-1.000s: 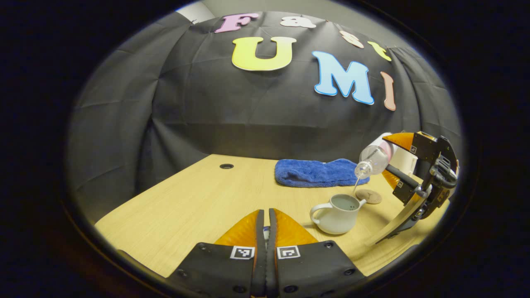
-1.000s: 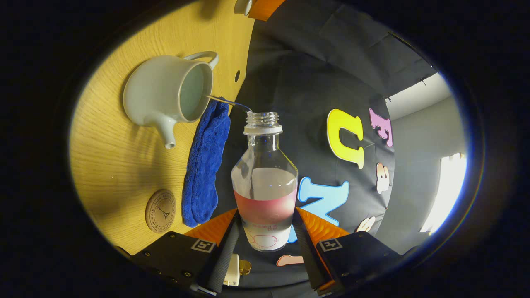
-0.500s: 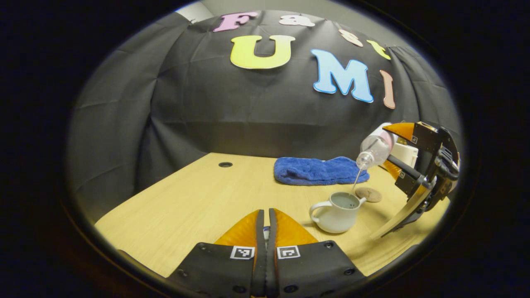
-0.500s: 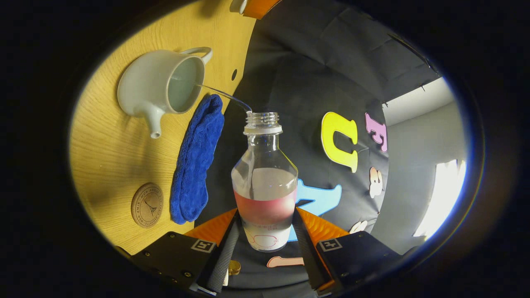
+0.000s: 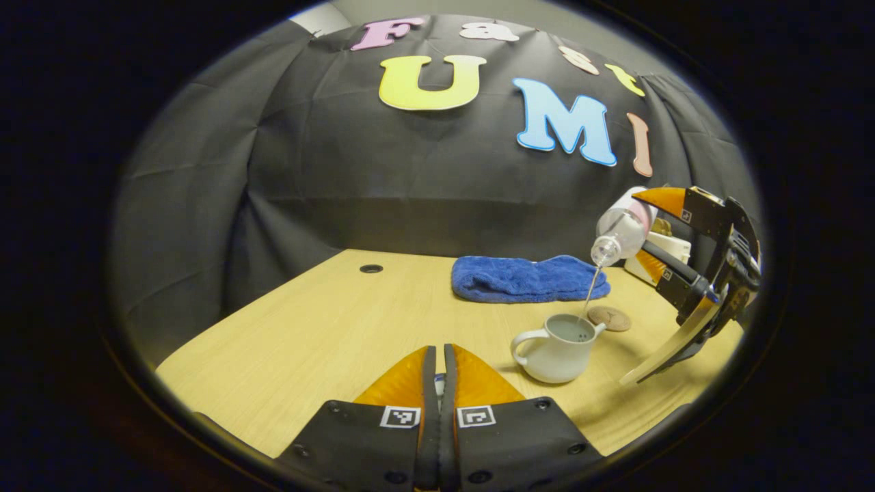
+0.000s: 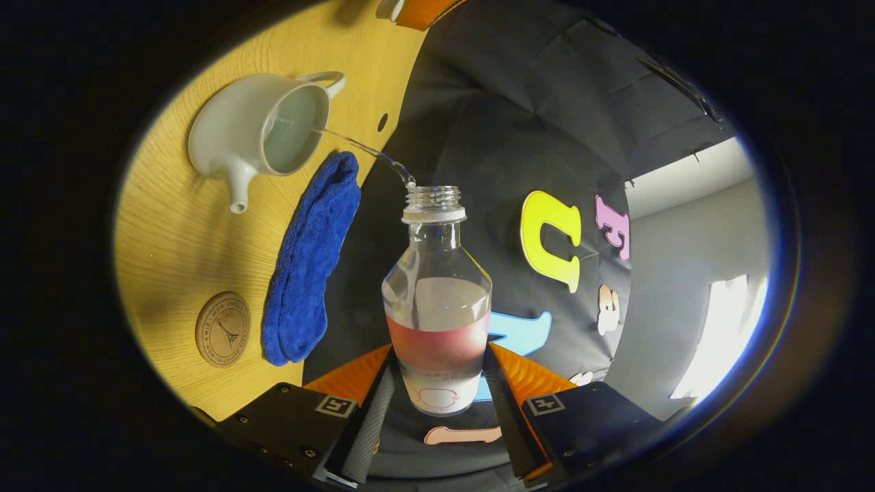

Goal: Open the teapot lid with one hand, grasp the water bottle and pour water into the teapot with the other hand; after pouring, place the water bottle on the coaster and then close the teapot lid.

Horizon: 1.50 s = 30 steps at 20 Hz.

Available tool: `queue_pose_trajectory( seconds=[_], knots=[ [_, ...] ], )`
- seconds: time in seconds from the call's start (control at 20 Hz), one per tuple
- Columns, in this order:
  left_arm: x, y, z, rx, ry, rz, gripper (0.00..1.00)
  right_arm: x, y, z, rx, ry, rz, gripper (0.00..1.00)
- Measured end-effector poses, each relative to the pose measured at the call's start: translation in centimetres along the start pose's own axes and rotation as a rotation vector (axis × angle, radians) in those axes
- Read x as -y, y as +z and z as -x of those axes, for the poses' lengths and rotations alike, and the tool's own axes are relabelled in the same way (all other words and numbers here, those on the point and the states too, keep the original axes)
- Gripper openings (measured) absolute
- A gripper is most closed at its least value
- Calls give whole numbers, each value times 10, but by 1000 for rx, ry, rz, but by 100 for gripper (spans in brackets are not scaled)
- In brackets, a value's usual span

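While water streams into the teapot (image 6: 256, 133), right claw (image 6: 437, 383) clamping tilted bottle (image 6: 437, 301); left claw (image 5: 437, 383) clenched.

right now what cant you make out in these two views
- Teapot lid: the left hand-held gripper has its fingers pressed together in the left gripper view, and they hide whatever is between them.
- Water level in the teapot: both views look in at a slant, so depth is unclear.
- Coaster print: too small in either view.
- Pale object behind the right hand-held gripper, left gripper view: mostly hidden by it.
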<state>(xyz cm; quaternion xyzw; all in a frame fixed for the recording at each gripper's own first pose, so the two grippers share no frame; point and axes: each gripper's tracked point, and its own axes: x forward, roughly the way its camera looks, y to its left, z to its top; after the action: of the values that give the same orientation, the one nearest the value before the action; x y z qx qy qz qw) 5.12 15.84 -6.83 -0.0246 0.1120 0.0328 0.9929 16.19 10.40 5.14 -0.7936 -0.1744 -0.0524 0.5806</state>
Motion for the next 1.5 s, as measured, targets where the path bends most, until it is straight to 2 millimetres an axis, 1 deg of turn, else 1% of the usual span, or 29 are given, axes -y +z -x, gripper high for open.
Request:
queue_pose_trajectory(
  seconds=[0.25,0.4,0.45,0.55,0.6,0.65,0.7,0.75,0.8,0.85,0.9,0.95,1.15,1.25,1.35,1.5],
  knots=[
    [2,-1,-1,-7,-3,-3,7,12,0,-4,8,-29,19,75],
    [3,-5,-1,-10,-4,-3,7,14,-2,-7,11,-37,22,75],
    [4,-4,-2,-12,-6,-3,5,15,-2,-7,12,-43,25,75],
    [4,-4,-2,-14,-6,-3,7,19,-2,-8,13,-58,38,75],
    [3,-7,-2,-16,-6,-3,6,22,-2,-9,15,-66,46,75],
    [2,-7,-2,-17,-6,-2,7,23,-3,-9,14,-72,53,72],
    [2,-7,-1,-17,-6,-1,6,24,-3,-10,16,-77,60,75],
    [2,-7,-2,-18,-5,0,7,25,-3,-10,17,-83,68,75],
    [1,-8,-2,-20,-4,0,6,26,-4,-12,19,-90,78,75],
    [0,-8,-2,-21,-4,1,7,27,-4,-12,21,-98,88,75],
    [0,-9,-2,-22,-4,1,7,29,-4,-13,25,-106,98,72],
    [0,-8,-2,-20,-3,0,7,30,-3,-13,26,-113,108,75],
    [1,-9,-2,-23,-3,-1,6,35,-2,-11,42,-136,152,75],
    [1,-10,-2,-23,-3,-2,6,32,-1,-11,48,-131,164,75],
    [0,-8,-3,-24,-2,-4,6,25,-1,-11,54,-127,172,75],
    [2,-10,-2,-26,-1,-7,7,23,2,-10,72,-134,203,75]
  ],
)
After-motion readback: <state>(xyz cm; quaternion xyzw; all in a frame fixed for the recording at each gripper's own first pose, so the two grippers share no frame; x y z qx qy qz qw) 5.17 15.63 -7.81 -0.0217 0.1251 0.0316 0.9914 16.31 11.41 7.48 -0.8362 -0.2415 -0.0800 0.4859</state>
